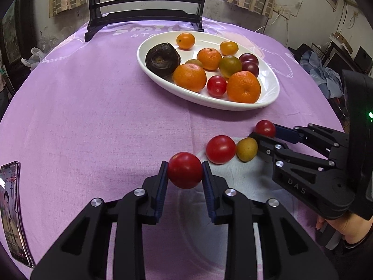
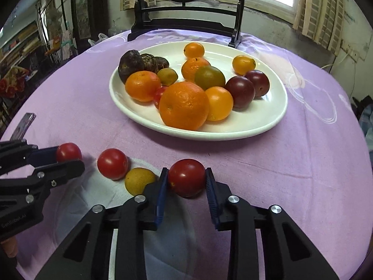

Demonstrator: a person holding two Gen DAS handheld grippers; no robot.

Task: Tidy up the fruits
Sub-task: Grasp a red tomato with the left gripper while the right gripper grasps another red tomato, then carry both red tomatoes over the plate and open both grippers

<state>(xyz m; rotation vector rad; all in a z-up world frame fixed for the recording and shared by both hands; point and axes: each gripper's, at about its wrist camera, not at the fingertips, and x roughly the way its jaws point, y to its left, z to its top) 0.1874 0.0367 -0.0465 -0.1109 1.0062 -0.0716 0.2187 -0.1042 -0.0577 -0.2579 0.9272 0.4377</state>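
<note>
Left wrist view: the left gripper (image 1: 185, 173) is clamped on a red tomato (image 1: 185, 173), its blue pads pressed to both sides, over the near edge of the purple-clothed table (image 1: 93, 116). Just beyond lie a loose red tomato (image 1: 220, 149) and a small yellow-green fruit (image 1: 246, 149), touching each other. The right gripper (image 1: 264, 131) comes in from the table's right edge, closed on another tomato (image 1: 265, 128). Toward the far edge, the white plate (image 1: 149, 70) already holds oranges, plums, small tomatoes and a dark wrinkled fruit. A phone (image 1: 12, 210) lies at the left edge, and a hand grips the right tool's handle; neither shows fully in the other view.

Right wrist view: the same grip on the right-hand tomato is seen head-on, pads tight on it, apparently still resting on the cloth. This view shows the plate's contents more clearly.

Most fruit appears sorted; two pieces are held and two wait.
</note>
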